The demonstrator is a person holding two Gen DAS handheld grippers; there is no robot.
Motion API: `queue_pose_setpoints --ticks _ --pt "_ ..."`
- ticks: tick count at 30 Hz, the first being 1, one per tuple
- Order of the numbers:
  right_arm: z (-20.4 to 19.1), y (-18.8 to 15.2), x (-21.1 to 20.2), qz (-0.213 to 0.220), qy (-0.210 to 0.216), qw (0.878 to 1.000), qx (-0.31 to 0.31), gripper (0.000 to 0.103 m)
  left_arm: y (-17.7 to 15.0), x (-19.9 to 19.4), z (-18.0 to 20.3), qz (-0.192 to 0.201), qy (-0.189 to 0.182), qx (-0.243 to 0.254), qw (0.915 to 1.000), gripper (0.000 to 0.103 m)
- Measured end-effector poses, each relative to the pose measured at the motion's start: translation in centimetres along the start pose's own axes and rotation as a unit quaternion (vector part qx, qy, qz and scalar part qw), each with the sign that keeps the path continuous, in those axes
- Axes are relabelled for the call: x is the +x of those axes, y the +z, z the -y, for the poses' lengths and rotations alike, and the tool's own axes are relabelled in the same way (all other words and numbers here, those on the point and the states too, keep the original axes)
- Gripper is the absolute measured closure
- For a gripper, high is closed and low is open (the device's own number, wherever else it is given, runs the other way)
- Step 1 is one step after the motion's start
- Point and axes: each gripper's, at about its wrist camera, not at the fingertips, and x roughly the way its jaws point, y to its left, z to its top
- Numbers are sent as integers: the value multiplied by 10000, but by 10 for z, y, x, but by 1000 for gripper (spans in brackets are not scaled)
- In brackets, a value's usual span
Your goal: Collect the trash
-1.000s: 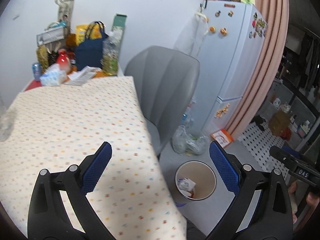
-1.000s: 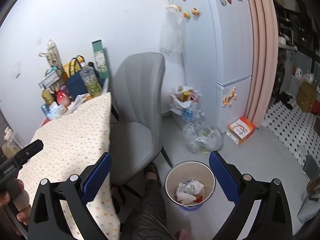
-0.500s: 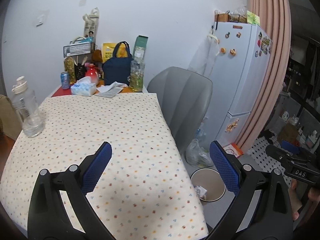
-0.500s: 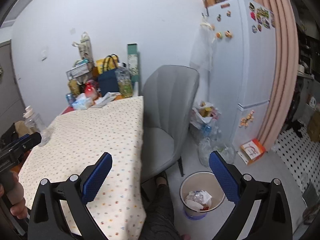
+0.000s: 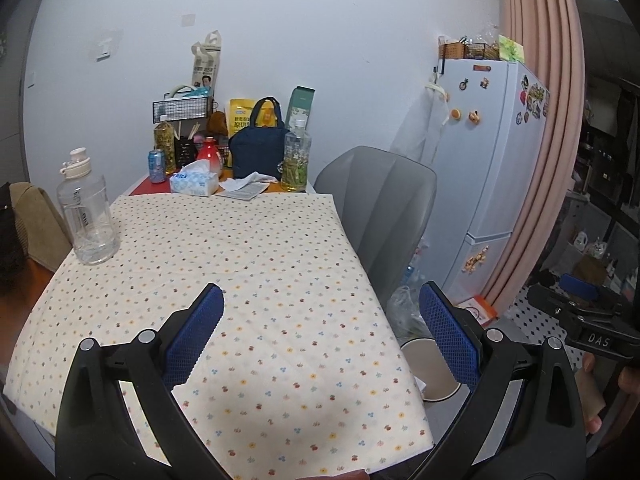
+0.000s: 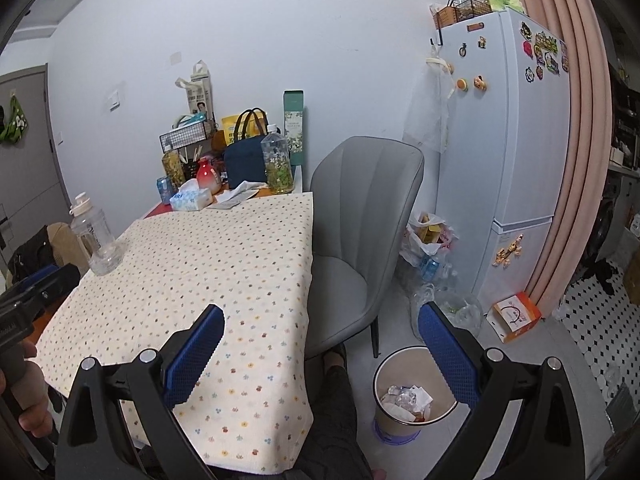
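Note:
A round waste bin (image 6: pixel 414 394) stands on the floor right of the table, with crumpled paper and wrappers (image 6: pixel 404 396) inside; in the left wrist view only its rim (image 5: pixel 434 376) shows past the table edge. My left gripper (image 5: pixel 320 332) is open above the near part of the dotted tablecloth (image 5: pixel 224 264), holding nothing. My right gripper (image 6: pixel 320 352) is open too, spanning the table's right edge and the bin, also with nothing in it. Crumpled white paper (image 5: pixel 246 186) lies at the table's far end.
A clear water bottle (image 5: pixel 88 220) stands at the table's left. Tissue box (image 5: pixel 195 183), can, green-tea bottle (image 5: pixel 297 160) and navy bag (image 5: pixel 258 152) crowd the far end. A grey chair (image 6: pixel 360 224), a fridge (image 6: pixel 516 184), plastic bags (image 6: pixel 428 240) and an orange box (image 6: pixel 516 316) sit right.
Both cameras have lifted and tilted up from the bin toward the table, so the whole tabletop and far wall now show. Both grippers stayed open and hold nothing.

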Motion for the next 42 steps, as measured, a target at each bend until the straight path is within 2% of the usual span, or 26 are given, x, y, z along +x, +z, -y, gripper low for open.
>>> queue_pose_setpoints --ticks 9,42 --pt "-2 -4 -5 84 160 9998 4 8 -9 -6 -8 30 91 -93 9999 6" --pt "-17 -11 -3 49 192 9997 -120 8 -19 -13 -15 83 94 -244 9996 6"
